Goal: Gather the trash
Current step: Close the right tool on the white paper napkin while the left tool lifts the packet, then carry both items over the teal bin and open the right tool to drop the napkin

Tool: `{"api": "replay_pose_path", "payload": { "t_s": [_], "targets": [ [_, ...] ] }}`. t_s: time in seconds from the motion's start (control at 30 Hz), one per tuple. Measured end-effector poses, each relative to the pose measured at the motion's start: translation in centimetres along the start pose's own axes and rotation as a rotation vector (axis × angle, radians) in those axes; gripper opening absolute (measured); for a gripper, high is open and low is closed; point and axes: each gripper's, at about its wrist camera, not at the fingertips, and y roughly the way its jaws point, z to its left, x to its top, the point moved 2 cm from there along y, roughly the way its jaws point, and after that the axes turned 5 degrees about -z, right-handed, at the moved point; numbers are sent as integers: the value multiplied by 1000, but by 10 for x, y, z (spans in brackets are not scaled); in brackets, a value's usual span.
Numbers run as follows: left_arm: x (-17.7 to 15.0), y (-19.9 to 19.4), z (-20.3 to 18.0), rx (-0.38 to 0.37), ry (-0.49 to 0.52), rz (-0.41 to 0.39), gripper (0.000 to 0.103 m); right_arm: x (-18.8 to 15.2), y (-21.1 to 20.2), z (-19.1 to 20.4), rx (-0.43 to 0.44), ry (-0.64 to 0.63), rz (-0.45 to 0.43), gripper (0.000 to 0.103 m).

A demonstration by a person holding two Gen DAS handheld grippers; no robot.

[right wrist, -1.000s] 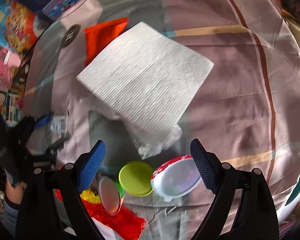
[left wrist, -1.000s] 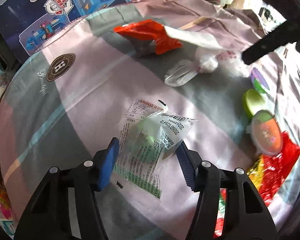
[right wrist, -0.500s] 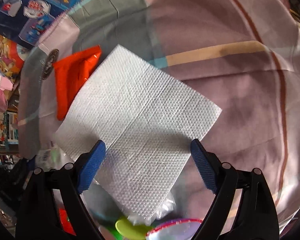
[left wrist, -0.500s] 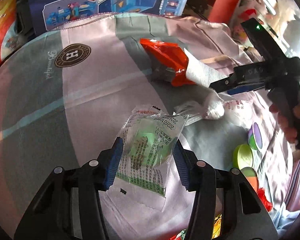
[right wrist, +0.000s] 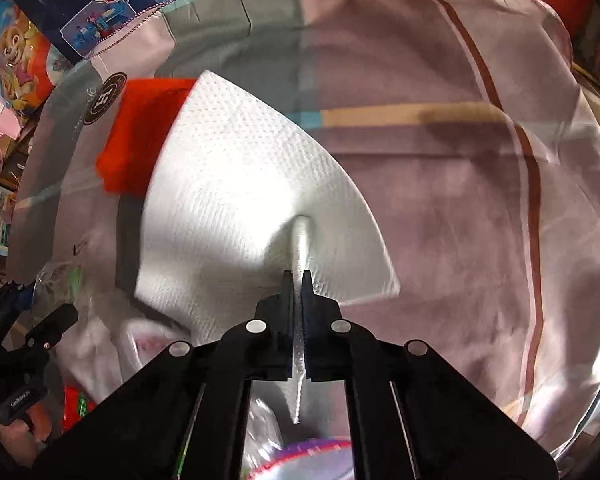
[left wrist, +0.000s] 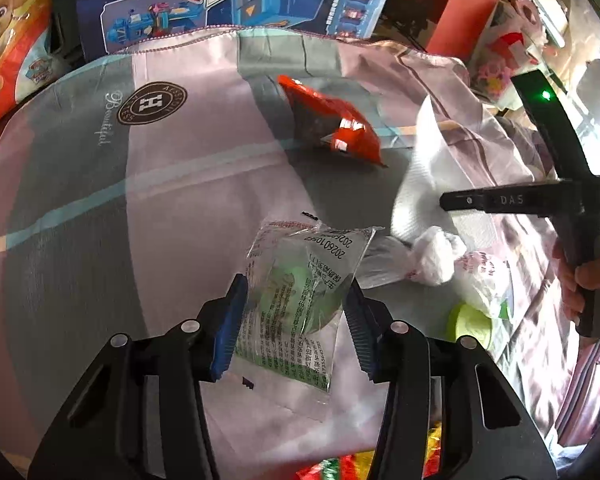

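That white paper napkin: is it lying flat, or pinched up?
Pinched up. The right tongs are shut on the white paper napkin, which puckers into a ridge at their tips.

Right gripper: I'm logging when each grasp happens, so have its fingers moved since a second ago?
Yes. The right gripper has gone from wide open to shut, pinching the white napkin over the cloth.
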Motion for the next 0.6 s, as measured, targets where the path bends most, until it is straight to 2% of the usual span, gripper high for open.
{"api": "replay_pose_path", "payload": {
  "t_s": [0.17,0.27,0.43,0.6],
  "targets": [
    [3,-12,-25,-10,20,-18,48,-13,-35,-20,10,52,-68,3],
    [10,-22,-50,-28,52,-47,48,-21,-67,-51,6,84,-122,3],
    [18,-37,-100,-79,64,-104,48,-31,-107,-91,8,123,-189,3],
    [16,-31,-161,-130,112,-90,48,-58,-142,-129,-6,143,-215,3]
  ]
}}
